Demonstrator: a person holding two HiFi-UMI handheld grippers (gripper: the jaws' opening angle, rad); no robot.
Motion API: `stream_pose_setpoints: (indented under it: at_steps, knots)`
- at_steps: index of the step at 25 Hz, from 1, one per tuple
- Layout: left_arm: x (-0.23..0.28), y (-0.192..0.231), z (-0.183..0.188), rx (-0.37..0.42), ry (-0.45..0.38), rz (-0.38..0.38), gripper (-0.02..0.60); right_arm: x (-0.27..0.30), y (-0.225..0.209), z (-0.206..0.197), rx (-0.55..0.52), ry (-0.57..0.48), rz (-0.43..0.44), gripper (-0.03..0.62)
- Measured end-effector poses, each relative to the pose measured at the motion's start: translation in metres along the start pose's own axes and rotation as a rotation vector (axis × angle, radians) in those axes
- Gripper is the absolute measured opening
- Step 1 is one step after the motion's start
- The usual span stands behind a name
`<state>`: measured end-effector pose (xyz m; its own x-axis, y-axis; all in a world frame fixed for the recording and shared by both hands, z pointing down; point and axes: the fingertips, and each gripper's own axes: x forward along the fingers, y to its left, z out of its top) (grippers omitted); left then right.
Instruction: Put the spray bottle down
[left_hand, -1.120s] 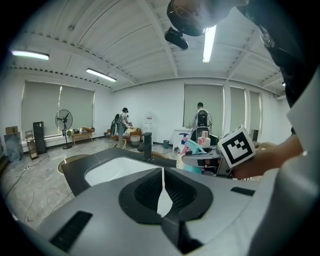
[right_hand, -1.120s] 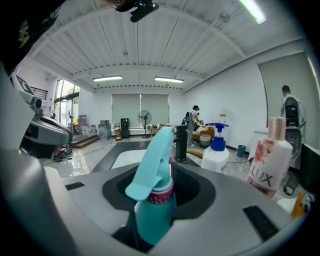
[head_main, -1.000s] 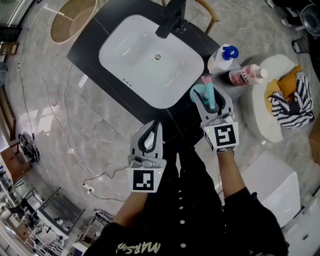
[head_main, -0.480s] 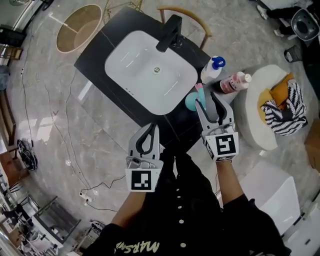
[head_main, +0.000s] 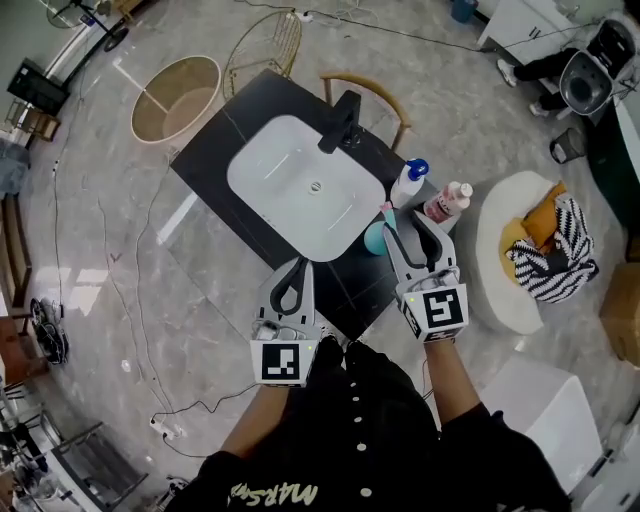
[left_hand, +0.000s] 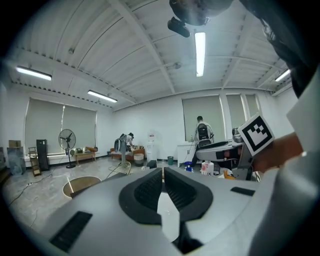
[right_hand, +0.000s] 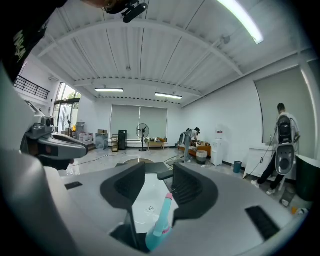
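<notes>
The teal spray bottle is down on the black tabletop. It sits just beside the white sink, near its right corner, and it looks like it is standing up with its pink tip on top. A white bottle with a blue cap and a pink bottle stand close by.

The right gripper is above the spray bottle and a little to its side. Its jaws are wide apart and are closing a bit, but they do not touch the bottle. In the right gripper view, the spray bottle shows low down in the gap between the jaws, with nothing pressing on it. The left gripper hangs over the front edge of the tabletop. Its jaws are pressed together and hold nothing.

I think the putting down is done. To finish well, the right gripper should move away slowly and straight. It should stay clear of the pink tip so the bottle does not tip over, and not bump the two bottles next to it.
</notes>
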<state>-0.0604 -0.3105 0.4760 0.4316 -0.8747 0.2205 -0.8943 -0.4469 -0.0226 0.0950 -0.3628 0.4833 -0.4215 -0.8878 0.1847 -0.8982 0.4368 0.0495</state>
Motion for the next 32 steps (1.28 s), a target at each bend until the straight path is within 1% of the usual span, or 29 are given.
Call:
stream_pose_setpoints:
  at_steps: [3,5,8,15,19,25,28,32]
  knots:
    - [-0.003,0.004,0.015,0.011,-0.032,0.008,0.021,-0.004,0.008,0.019,-0.014,-0.017,0.024,0.157]
    - [-0.004,0.006,0.024,0.033,-0.053,0.009,0.021,-0.008,0.012,0.032,-0.022,-0.042,0.043,0.129]
    - [-0.004,0.009,0.04,0.03,-0.093,0.022,0.021,-0.013,0.02,0.052,-0.016,-0.088,0.063,0.1]
    - [-0.005,0.019,0.081,0.032,-0.18,0.038,0.021,-0.025,0.027,0.092,-0.024,-0.17,0.063,0.031]
    - [-0.008,0.019,0.094,0.031,-0.208,0.039,0.021,-0.034,0.028,0.102,-0.03,-0.178,0.055,0.02]
    - [-0.007,0.009,0.11,0.04,-0.243,0.015,0.021,-0.049,0.023,0.115,-0.035,-0.211,0.029,0.012]
    - [-0.006,0.007,0.111,0.038,-0.239,0.009,0.021,-0.055,0.022,0.118,-0.038,-0.225,0.018,0.011]
    - [-0.006,0.007,0.111,0.034,-0.215,0.005,0.021,-0.06,0.02,0.119,-0.026,-0.236,-0.003,0.009]
